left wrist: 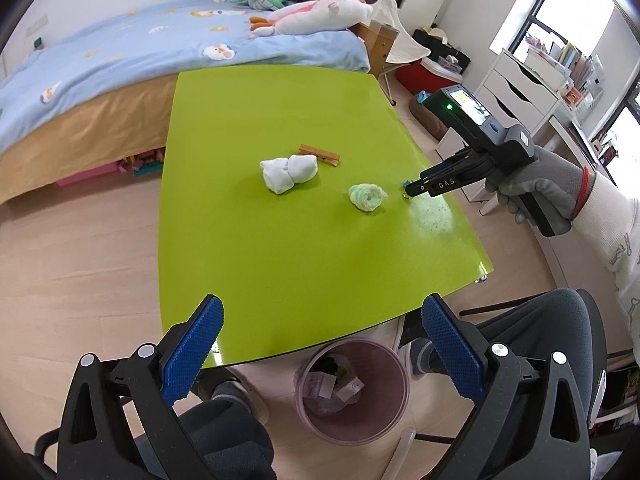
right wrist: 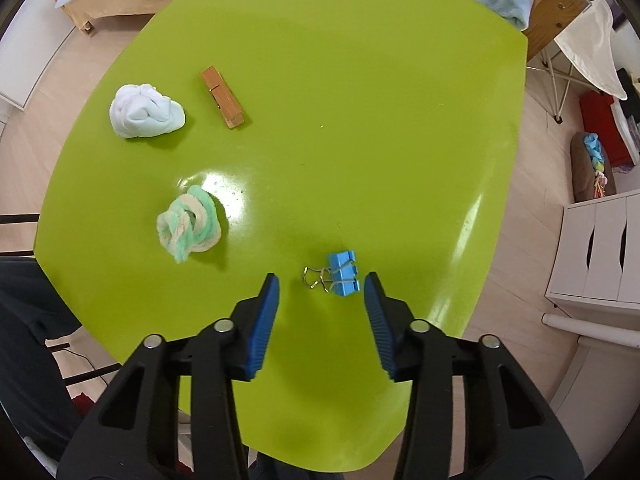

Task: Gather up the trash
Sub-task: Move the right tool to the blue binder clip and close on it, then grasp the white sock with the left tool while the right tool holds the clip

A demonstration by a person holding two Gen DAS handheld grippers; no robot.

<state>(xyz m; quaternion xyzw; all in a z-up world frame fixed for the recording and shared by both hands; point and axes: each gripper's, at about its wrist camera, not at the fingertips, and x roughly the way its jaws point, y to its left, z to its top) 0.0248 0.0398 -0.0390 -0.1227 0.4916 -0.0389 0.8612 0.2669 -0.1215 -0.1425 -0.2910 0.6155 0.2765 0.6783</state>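
Trash already lies in the pink bin (left wrist: 352,390) on the floor at the table's (right wrist: 360,80) near edge, but four things remain: a white wad (right wrist: 146,111), a wooden peg (right wrist: 222,97), a green-and-cream coil (right wrist: 189,224) and a blue clip (right wrist: 340,276) near the right edge. Right claw (right wrist: 322,284) straddles the clip, pads not yet touching; left claw (left wrist: 322,318) hangs released above the bin.
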